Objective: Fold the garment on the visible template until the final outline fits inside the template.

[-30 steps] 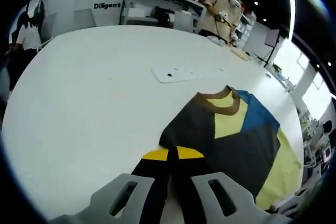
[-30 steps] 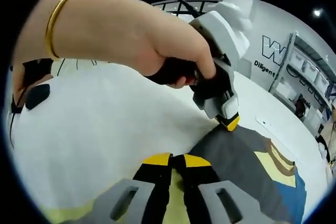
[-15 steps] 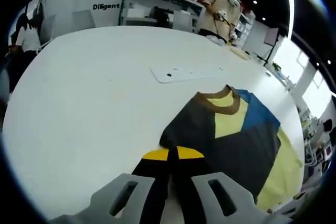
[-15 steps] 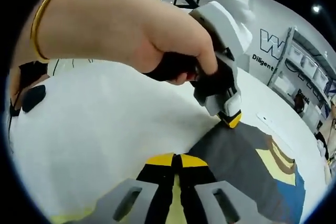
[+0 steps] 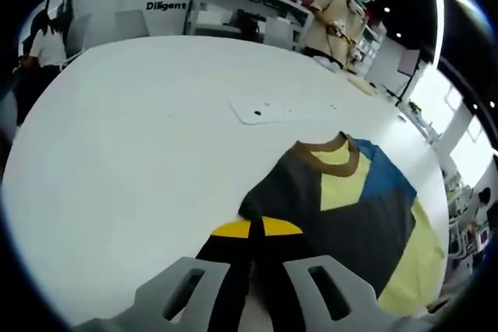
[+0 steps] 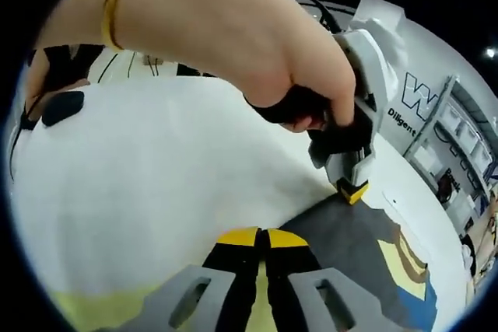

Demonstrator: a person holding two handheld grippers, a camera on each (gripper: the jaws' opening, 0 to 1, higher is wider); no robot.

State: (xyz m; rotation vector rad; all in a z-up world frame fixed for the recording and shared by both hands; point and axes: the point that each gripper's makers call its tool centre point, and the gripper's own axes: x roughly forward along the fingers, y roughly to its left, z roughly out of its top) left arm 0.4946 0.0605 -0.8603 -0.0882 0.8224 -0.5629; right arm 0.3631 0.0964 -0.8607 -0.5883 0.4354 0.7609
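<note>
I'm keeping both the left gripper [image 5: 257, 227] and the right gripper [image 6: 261, 236] pinched tight on the near edge of the garment [image 5: 342, 207], lying flat on the white table [image 5: 140, 130], with barely any shift, so the fold is only starting.

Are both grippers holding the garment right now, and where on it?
Both look shut on the garment: left gripper at its dark edge, right gripper at a yellow part.
</note>
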